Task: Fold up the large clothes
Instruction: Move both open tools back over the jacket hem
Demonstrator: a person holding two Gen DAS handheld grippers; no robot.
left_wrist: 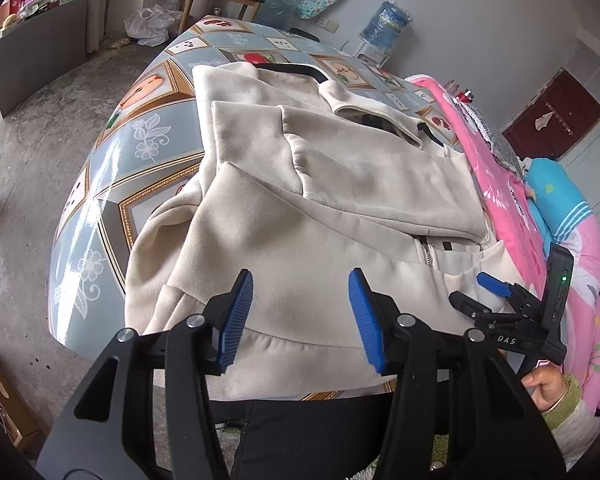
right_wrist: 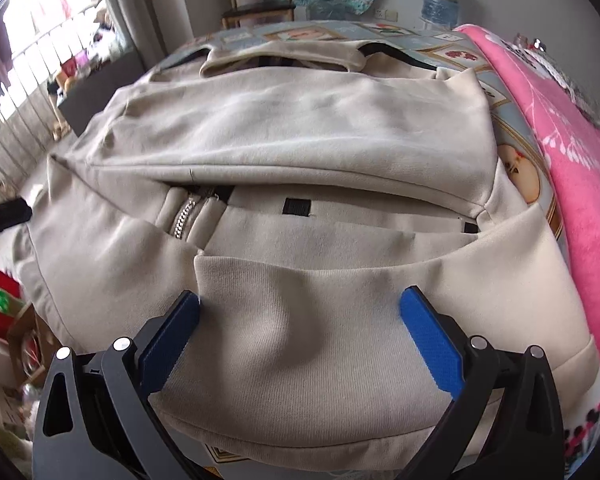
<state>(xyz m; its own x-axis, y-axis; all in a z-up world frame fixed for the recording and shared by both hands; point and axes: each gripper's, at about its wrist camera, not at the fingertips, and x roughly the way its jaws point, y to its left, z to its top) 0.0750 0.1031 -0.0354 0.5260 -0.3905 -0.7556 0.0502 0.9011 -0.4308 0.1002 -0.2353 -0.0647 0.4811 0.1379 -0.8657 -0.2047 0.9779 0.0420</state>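
From your left wrist view, the cream zip jacket (left_wrist: 300, 184) lies spread on the patterned surface (left_wrist: 148, 128), sleeves already crossed over the chest, collar at the far end and hem at the near edge. Your left claw (left_wrist: 300, 316) hovers wide open over the near hem, holding nothing. At near right, your right claw (left_wrist: 488, 292) sits low at the hem; its spread can't be judged from here. A pink blanket (left_wrist: 512, 184) crowds the right side.

From your right wrist view, the right claw (right_wrist: 300, 336) is wide open with hem cloth bulging between its fingers but not pinched. The jacket (right_wrist: 300, 128) looks thick, soft and floppy, probably fairly heavy for cloth. I'd pinch through both layers at the near hem corners, clear of the zipper (right_wrist: 186, 216), since single layers will likely slide apart.
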